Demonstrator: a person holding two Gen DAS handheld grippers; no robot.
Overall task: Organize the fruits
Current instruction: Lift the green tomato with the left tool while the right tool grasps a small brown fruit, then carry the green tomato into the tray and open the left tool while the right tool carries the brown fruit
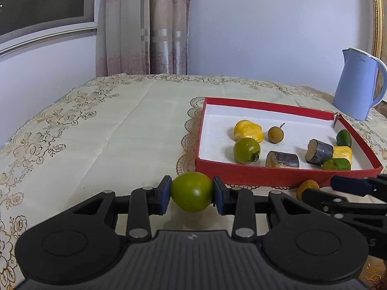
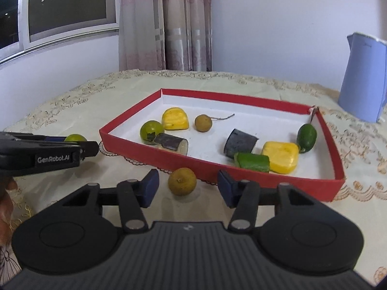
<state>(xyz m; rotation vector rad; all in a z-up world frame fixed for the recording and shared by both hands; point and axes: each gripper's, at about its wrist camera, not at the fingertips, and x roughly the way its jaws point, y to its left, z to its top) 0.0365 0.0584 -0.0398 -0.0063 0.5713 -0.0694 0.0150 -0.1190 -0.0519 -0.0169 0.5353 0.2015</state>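
My left gripper (image 1: 191, 193) is shut on a green tomato (image 1: 191, 191), held just above the tablecloth left of the red tray (image 1: 244, 175). It also shows in the right wrist view (image 2: 75, 137) inside the left gripper (image 2: 89, 148). My right gripper (image 2: 188, 186) is open around a brown longan (image 2: 182, 181) on the cloth before the tray (image 2: 266, 181); the fingers stand apart from it. The longan (image 1: 307, 186) and right gripper (image 1: 314, 189) show in the left wrist view. The tray holds another green tomato (image 2: 150, 130), yellow pieces, dark cane pieces, green fruits and a longan (image 2: 203, 122).
A blue kettle (image 1: 358, 84) stands behind the tray at the back right. A pale embroidered tablecloth (image 1: 108, 133) covers the table. A curtain, a window and a wall lie behind the table's far edge.
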